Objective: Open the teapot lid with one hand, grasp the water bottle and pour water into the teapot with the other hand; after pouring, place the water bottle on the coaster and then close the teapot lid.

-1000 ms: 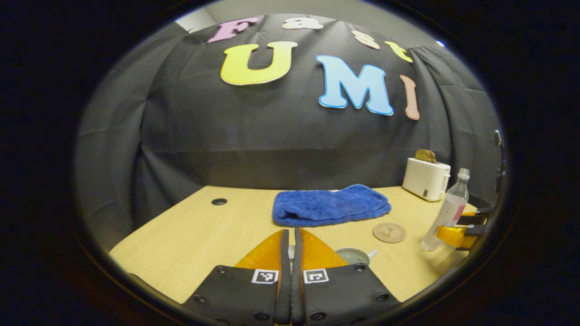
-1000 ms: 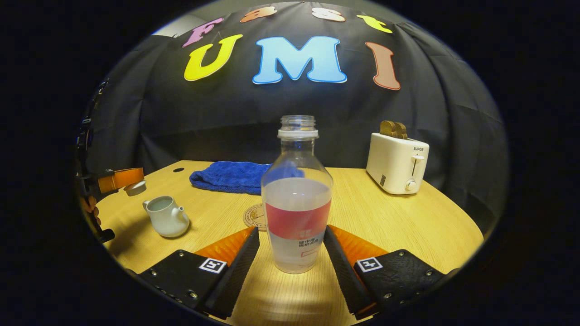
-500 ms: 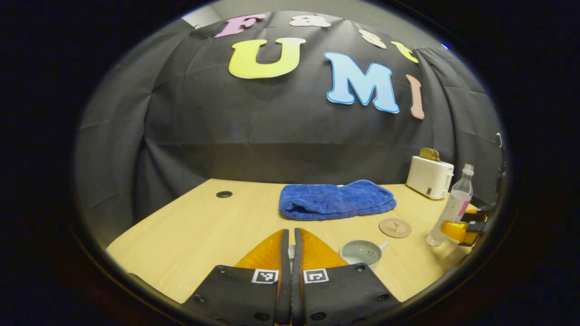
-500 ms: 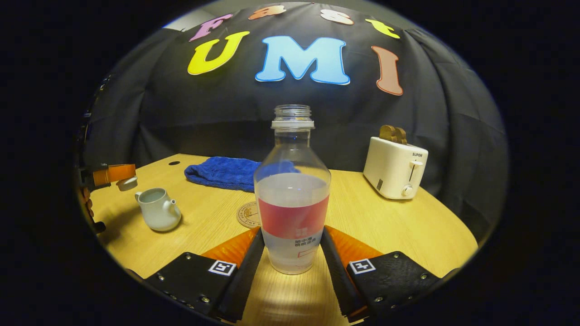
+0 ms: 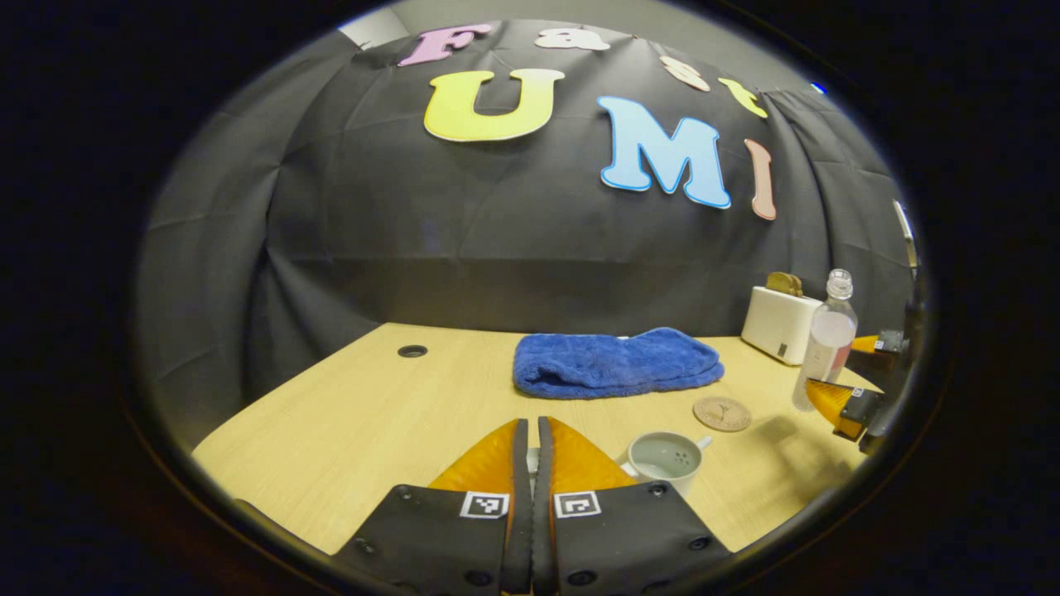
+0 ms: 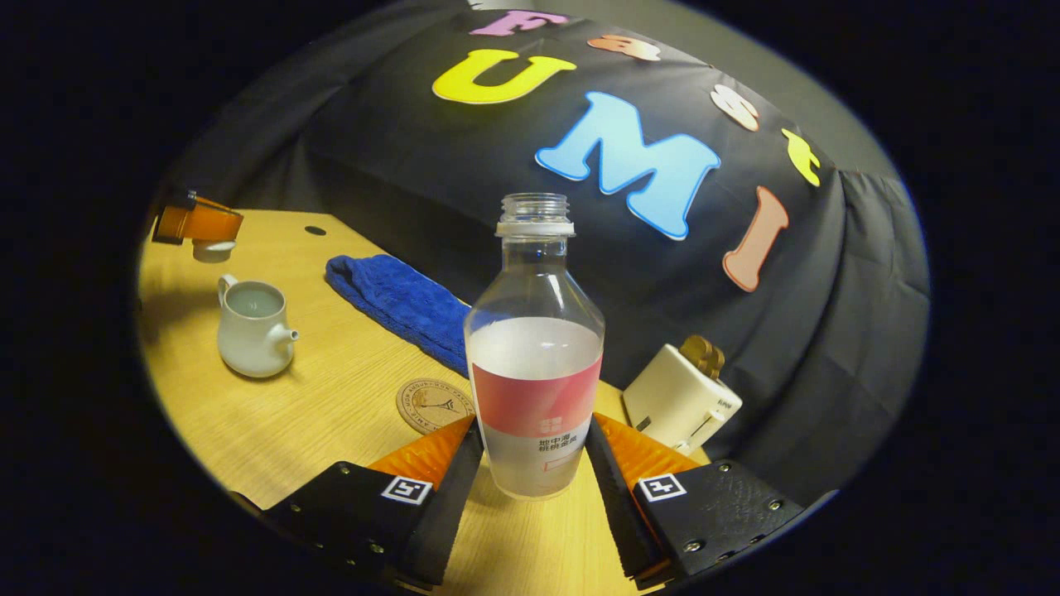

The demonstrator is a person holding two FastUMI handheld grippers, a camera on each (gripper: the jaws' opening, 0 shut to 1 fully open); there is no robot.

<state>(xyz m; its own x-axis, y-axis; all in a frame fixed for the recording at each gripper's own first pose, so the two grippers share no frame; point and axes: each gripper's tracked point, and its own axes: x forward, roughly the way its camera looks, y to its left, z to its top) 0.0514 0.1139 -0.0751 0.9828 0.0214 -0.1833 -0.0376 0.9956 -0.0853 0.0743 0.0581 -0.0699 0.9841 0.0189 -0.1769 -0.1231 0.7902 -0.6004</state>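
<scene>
Wooden table [image 6: 331, 414] now tilts behind the lifted water bottle [image 6: 535, 364] clamped in the right gripper [image 6: 534, 451]; left gripper [image 5: 531, 443] stays closed on the lid

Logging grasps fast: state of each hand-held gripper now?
Left hand-held gripper: shut on the small white teapot lid.
Right hand-held gripper: shut on the clear plastic water bottle.

You are getting warm overhead light that is brightening the table [image 5: 373, 414] while the booth wall is staying dim. A soft shadow is lying beside the teapot [image 6: 252, 327], and glare is showing under the water bottle [image 6: 534, 364]. Fisheye distortion is bending the edges; focus is holding sharp.
</scene>
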